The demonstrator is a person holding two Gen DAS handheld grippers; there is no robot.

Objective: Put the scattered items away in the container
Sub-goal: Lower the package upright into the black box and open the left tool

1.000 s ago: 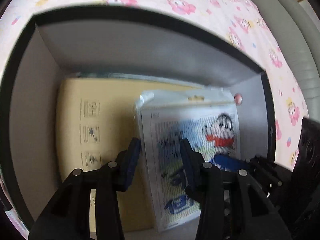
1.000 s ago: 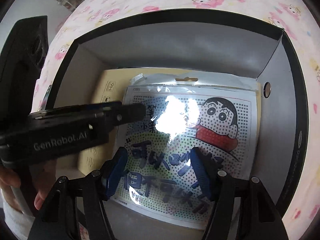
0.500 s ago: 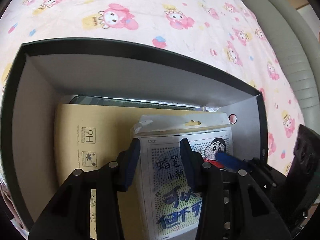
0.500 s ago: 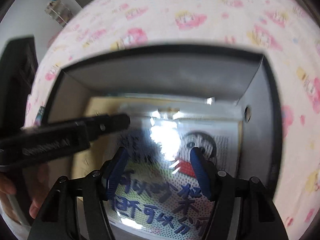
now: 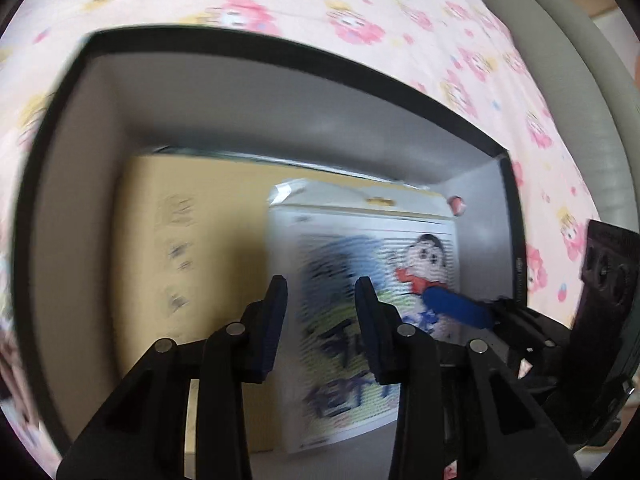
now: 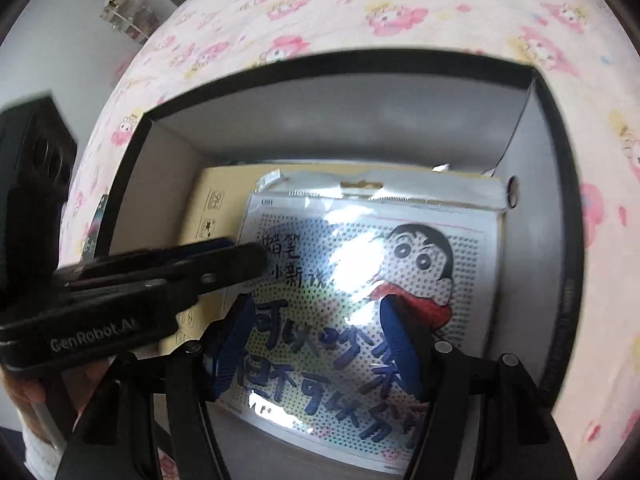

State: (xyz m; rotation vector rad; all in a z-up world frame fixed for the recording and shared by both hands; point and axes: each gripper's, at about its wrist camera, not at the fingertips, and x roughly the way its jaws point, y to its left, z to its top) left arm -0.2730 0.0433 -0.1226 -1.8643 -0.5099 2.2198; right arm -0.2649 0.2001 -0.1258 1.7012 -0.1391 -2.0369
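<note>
Mostly done: glossy cartoon-print plastic packet [image 6: 360,292] lies in black-rimmed grey box [image 6: 360,120] atop tan cardboard sleeve [image 5: 192,248] at 9 o'clock; left gripper [image 5: 322,312], right gripper [image 6: 316,340] both apart, empty

"genrobot.ai" on left hand-held gripper [image 6: 256,258]

Pink cartoon-print bedsheet [image 6: 400,12] spreads all round w/ grey padded headboard [image 5: 580,92] at 2 o'clock; small shelf of knick-knacks [image 6: 124,16] by wall, 11 o'clock.
</note>
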